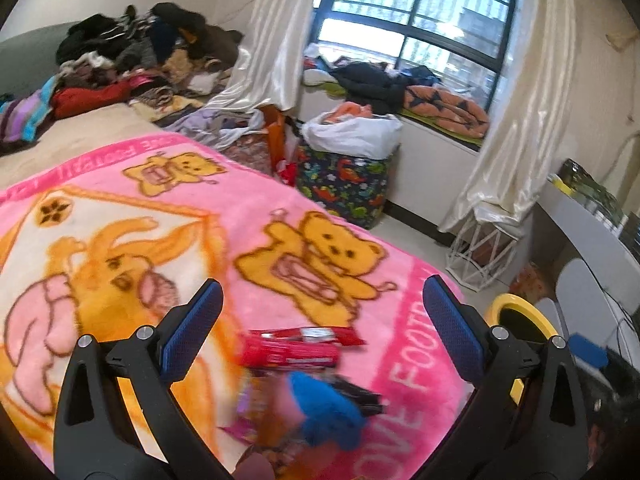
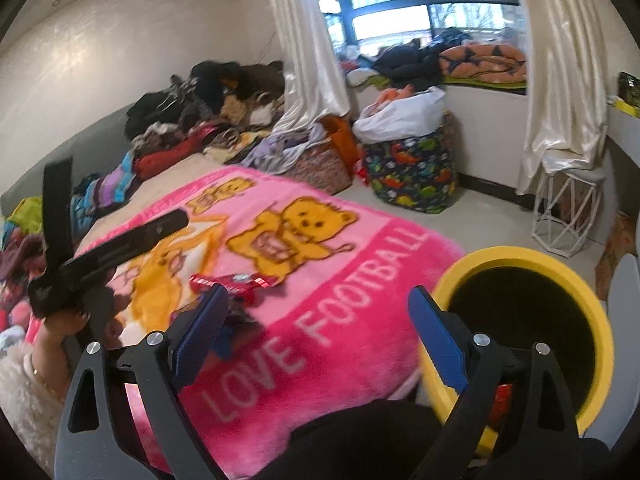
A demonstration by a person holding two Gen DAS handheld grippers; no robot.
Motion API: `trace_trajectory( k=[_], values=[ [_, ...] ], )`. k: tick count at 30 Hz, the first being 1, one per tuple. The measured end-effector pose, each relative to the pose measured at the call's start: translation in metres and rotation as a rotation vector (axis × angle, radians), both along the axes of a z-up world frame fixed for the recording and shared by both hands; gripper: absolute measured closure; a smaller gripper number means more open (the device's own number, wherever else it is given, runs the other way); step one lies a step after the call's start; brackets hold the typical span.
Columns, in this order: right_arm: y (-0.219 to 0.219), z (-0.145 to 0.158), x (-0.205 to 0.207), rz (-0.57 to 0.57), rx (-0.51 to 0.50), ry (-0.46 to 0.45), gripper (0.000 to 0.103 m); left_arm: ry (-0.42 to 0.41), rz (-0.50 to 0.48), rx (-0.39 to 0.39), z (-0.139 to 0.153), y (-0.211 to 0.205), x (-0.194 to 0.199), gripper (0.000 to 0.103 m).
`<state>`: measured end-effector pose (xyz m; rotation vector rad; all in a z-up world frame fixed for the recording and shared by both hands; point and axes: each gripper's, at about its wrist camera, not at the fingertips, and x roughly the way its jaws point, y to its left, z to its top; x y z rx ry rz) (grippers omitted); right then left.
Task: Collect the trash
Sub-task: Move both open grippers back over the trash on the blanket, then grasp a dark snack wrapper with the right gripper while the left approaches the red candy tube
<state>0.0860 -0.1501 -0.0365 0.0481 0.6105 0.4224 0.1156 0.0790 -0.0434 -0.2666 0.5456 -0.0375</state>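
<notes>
A red snack wrapper (image 1: pixel 296 348) (image 2: pixel 232 282) lies on the pink teddy-bear blanket (image 1: pixel 248 216) (image 2: pixel 332 300) near the bed's foot. Just below it sit a blurred blue item (image 1: pixel 328 408), a dark wrapper (image 1: pixel 362 396) and a purple-pink wrapper (image 1: pixel 246 414). My left gripper (image 1: pixel 320 316) hovers open over this pile and holds nothing. It shows from the side in the right wrist view (image 2: pixel 120 190), held by a hand (image 2: pixel 60 328). My right gripper (image 2: pixel 318 308) is open and holds nothing, above the blanket's edge. A yellow bin (image 2: pixel 500 258) (image 1: pixel 516 312) with a dark inside stands beside its right finger.
A heap of clothes (image 1: pixel 132 52) covers the far end of the bed. On the floor beyond stand a dinosaur-print hamper (image 1: pixel 344 188) (image 2: pixel 416 172) and a white wire stool (image 1: pixel 480 252) (image 2: pixel 568 208). A white desk (image 1: pixel 592 232) runs along the right.
</notes>
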Motion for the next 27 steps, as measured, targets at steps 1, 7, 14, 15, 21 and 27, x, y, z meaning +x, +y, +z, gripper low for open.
trace_trajectory(
  k=[1, 7, 14, 15, 21, 27],
  values=[
    [0.007, -0.003, 0.001, 0.014, -0.001, 0.012, 0.015, 0.011, 0.018, -0.005, -0.003, 0.008, 0.001, 0.011],
    [0.041, -0.024, 0.005, 0.075, -0.010, 0.100, 0.015, 0.062, 0.065, -0.026, -0.020, 0.039, 0.005, 0.011],
    [0.065, -0.040, 0.015, 0.112, -0.023, 0.158, 0.025, 0.131, 0.061, -0.055, -0.045, 0.058, 0.011, 0.025],
    [0.068, -0.041, 0.019, 0.117, -0.023, 0.165, 0.028, 0.144, 0.051, -0.067, -0.050, 0.059, 0.012, 0.028],
    [0.090, -0.046, 0.034, 0.179, -0.042, 0.181, 0.050, 0.199, 0.005, -0.093, -0.066, 0.058, 0.016, 0.045],
    [0.111, -0.054, 0.048, 0.236, -0.074, 0.203, 0.071, 0.248, -0.020, -0.147, -0.080, 0.058, 0.024, 0.046]
  ],
)
